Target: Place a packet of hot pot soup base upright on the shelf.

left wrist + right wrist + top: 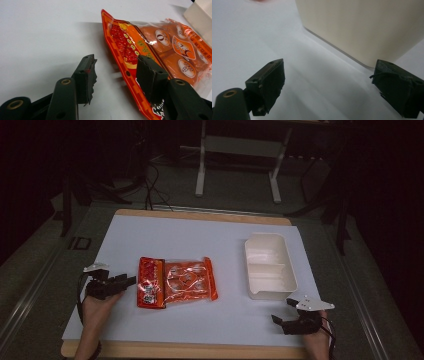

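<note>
An orange and red snack bag (176, 282) lies flat on the white table mat, its clear window showing round wrapped pieces (172, 50). My left gripper (128, 282) rests just left of the bag's red end and is open. In the left gripper view (117, 63) one jaw sits over the bag's red edge and the other over bare mat, with nothing pinched. A white two-compartment container (270, 266) stands to the right of the bag. My right gripper (283, 311) is open just in front of the container's near end, whose wall (362, 25) rises beyond the jaws (328, 66).
The white mat (200, 240) covers a wooden table top whose edge (185, 351) runs along the front. Beyond the table stand a metal frame (237, 165) and cables on a dark floor.
</note>
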Tool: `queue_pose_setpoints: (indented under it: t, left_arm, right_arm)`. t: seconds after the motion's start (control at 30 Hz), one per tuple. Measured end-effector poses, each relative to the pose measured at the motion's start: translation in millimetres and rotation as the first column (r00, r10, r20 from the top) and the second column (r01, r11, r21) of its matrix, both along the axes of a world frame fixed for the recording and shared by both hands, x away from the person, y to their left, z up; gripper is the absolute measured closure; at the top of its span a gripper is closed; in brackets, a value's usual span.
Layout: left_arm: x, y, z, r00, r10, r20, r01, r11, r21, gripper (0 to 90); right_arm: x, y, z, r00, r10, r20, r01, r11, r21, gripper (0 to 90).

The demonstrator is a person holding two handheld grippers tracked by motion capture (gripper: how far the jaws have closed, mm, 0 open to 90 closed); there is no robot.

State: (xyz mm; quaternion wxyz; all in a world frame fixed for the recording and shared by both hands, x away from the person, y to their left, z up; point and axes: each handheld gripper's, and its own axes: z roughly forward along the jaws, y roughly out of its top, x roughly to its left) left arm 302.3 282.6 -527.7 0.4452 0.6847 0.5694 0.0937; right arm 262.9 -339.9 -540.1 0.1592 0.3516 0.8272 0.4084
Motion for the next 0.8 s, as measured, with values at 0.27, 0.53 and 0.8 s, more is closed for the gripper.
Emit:
queue_pose_setpoints:
  t: [0.27, 0.53, 0.8]
  left_arm:
    - [3.9, -9.8, -4.7, 0.9986, -0.037, -0.038, 0.038, 0.9993, 0.001, 49.4]
    - [4.5, -15.8, -8.6, 0.9952, -0.071, -0.068, 0.070, 0.9975, -0.007, 49.4]
    - [3.5, -20.3, -9.4, 0.9915, -0.107, -0.074, 0.106, 0.9943, -0.013, 49.8]
  right_arm:
    - [0.1, 1.2, -0.4, 0.9999, 0.011, -0.002, -0.011, 0.9999, -0.012, 10.5]
    - [-0.1, 2.0, -0.5, 0.9999, 0.015, -0.003, -0.015, 0.9998, -0.016, 10.5]
    - [-0.1, 2.2, -0.6, 0.9998, 0.021, -0.003, -0.021, 0.9996, -0.018, 10.6]
